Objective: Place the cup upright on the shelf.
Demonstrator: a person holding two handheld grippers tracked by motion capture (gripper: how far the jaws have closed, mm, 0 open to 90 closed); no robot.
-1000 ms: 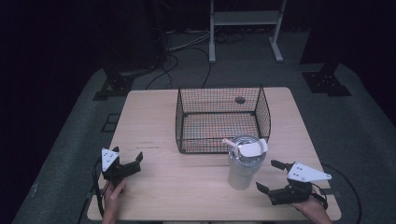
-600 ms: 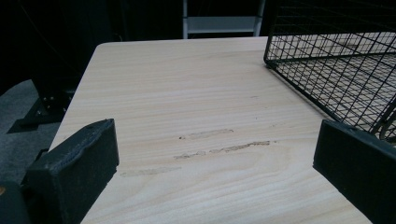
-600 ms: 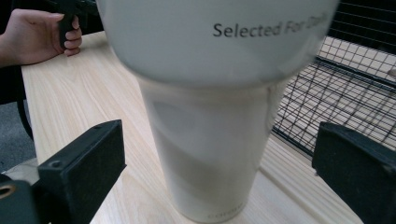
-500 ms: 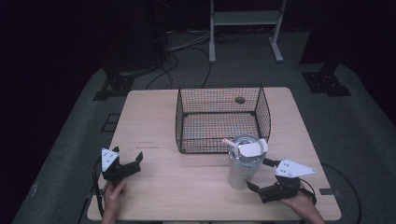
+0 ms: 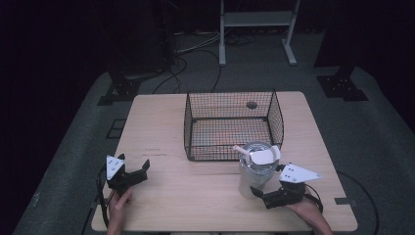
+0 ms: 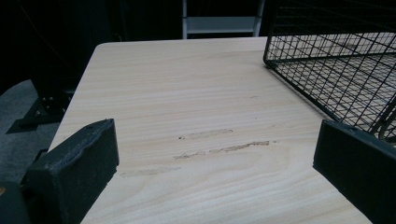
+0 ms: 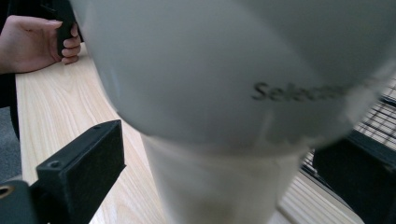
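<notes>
Your right gripper (image 5: 266, 192) is around the lower part of the cup (image 5: 255, 169), jaws apart.

In the right gripper view the two jaws stand wide, one on each side of the narrow base of the cup (image 7: 224, 112), and I cannot tell if they touch it. The cup stands upright on the table (image 5: 195, 205), at 5 o'clock of the basket (image 5: 230, 125) and just beside its near wall, with a lid and a straw on top. Your left gripper (image 5: 128, 172) rests at 8 o'clock of the basket, well apart from the cup. Its jaws are also spread wide, with bare table (image 6: 187, 93) between them and the basket (image 6: 336, 60) corner at 2 o'clock in its own view. Your left hand (image 7: 37, 42) shows at 10 o'clock in the right gripper view.
</notes>
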